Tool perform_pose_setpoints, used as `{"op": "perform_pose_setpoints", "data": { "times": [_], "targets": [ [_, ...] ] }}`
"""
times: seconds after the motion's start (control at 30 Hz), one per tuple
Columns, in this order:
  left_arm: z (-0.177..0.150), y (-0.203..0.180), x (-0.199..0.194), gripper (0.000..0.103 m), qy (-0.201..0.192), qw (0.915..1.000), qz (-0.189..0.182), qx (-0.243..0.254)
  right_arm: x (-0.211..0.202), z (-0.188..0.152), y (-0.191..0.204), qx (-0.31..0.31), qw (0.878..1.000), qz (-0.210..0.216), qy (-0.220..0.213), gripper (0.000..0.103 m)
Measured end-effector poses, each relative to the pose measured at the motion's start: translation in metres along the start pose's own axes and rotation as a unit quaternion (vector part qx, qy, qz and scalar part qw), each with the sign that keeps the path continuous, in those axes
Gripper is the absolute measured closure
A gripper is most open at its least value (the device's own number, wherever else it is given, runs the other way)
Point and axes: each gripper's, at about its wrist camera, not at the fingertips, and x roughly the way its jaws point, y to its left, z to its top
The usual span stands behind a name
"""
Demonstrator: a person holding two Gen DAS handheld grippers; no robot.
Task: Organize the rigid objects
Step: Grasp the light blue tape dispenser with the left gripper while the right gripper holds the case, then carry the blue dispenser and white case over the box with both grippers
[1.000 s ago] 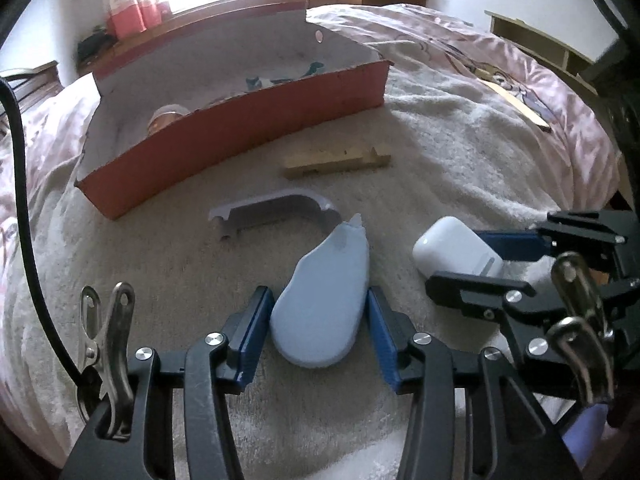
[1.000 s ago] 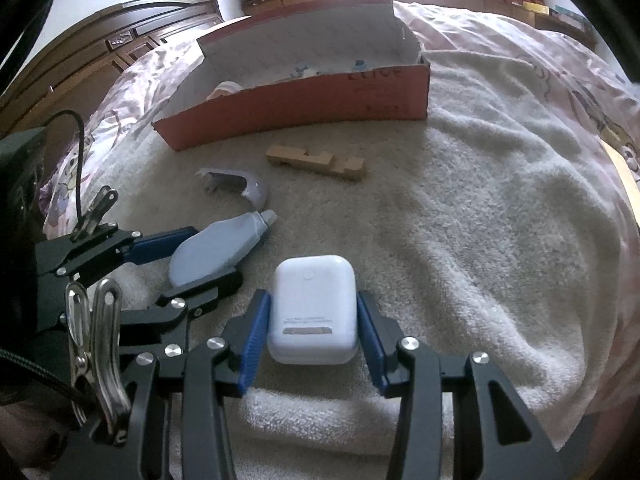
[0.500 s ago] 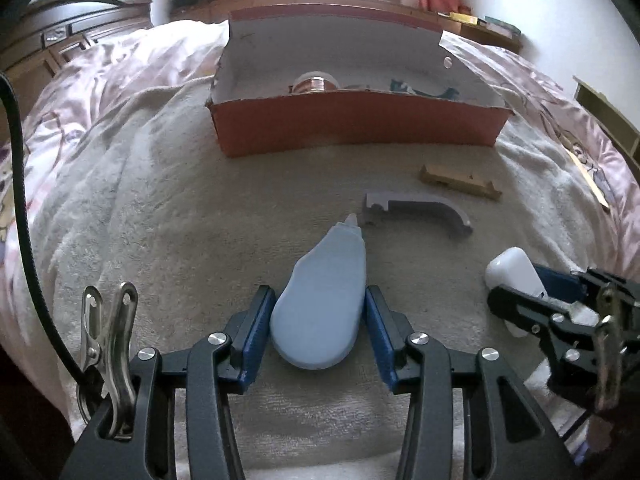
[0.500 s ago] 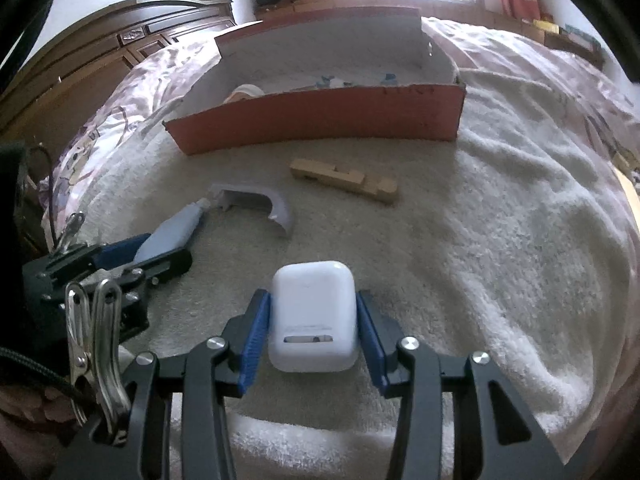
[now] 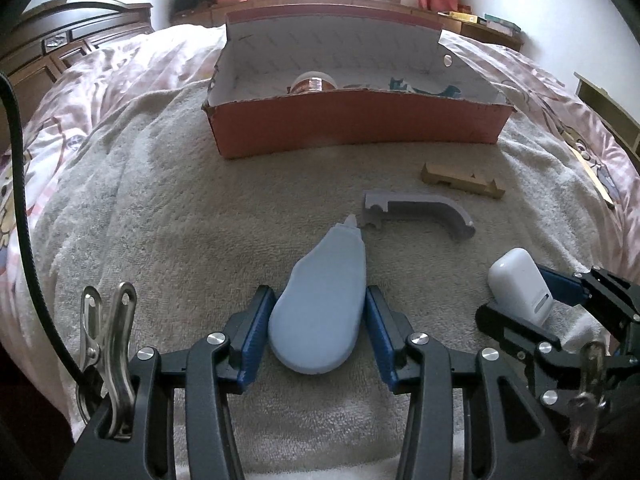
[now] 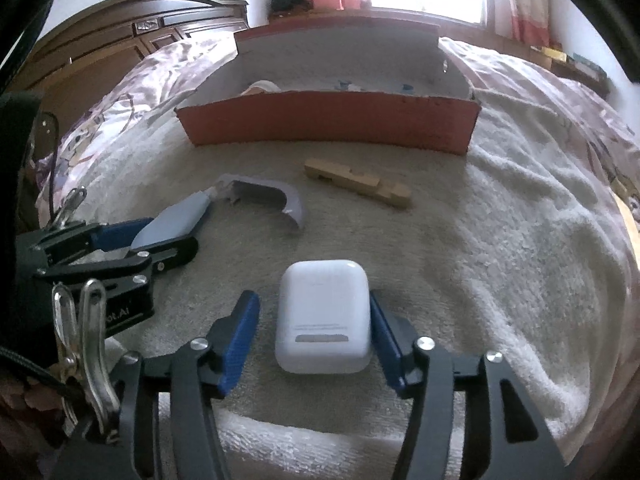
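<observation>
A pale blue teardrop-shaped tape dispenser lies on the beige towel, and my left gripper is shut on its wide end, blue pads against both sides. The right wrist view shows the same dispenser and left gripper at the left. A white earbud case rests on the towel between the fingers of my right gripper. Its jaws are opening: a gap shows at the left pad, and the right pad is close against the case. The case also shows at the right of the left wrist view.
A red cardboard box, white inside, stands open at the far side with a tape roll in it. A grey curved plastic piece and a notched wooden block lie between box and grippers. Pink bedding surrounds the towel.
The left gripper swung with the dispenser so the box now sits straight ahead. The right jaws have spread away from the white case, which they gripped before.
</observation>
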Motion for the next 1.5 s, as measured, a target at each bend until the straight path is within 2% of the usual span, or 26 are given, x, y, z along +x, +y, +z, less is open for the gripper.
{"op": "perform_pose_setpoints", "data": {
  "times": [0.13, 0.2, 0.27, 0.73, 1.17, 1.5],
  "targets": [
    [0.000, 0.000, -0.001, 0.057, -0.002, 1.0000, -0.002, 0.000, -0.001, -0.001, 0.000, -0.003, 1.000, 0.001, -0.004, 0.045],
    [-0.001, 0.000, -0.002, 0.057, -0.003, 1.0000, -0.003, 0.000, -0.001, -0.001, 0.000, -0.004, 1.000, -0.006, -0.006, 0.053],
    [-0.001, 0.000, -0.003, 0.057, -0.004, 1.0000, -0.004, 0.000, -0.001, 0.000, -0.002, -0.003, 1.000, -0.011, -0.009, 0.057],
    [0.014, 0.006, -0.026, 0.057, -0.025, 0.9990, -0.031, -0.022, -0.014, 0.012, -0.020, 0.038, 0.998, 0.046, -0.027, 0.057],
    [0.053, 0.012, -0.040, 0.057, -0.054, 0.9970, -0.046, -0.032, -0.030, 0.049, -0.034, 0.052, 0.995, 0.066, -0.055, 0.057],
    [0.079, 0.015, -0.043, 0.057, -0.073, 0.9958, -0.046, -0.031, -0.033, 0.082, -0.037, 0.047, 0.994, 0.066, -0.078, 0.057]
  ]
}}
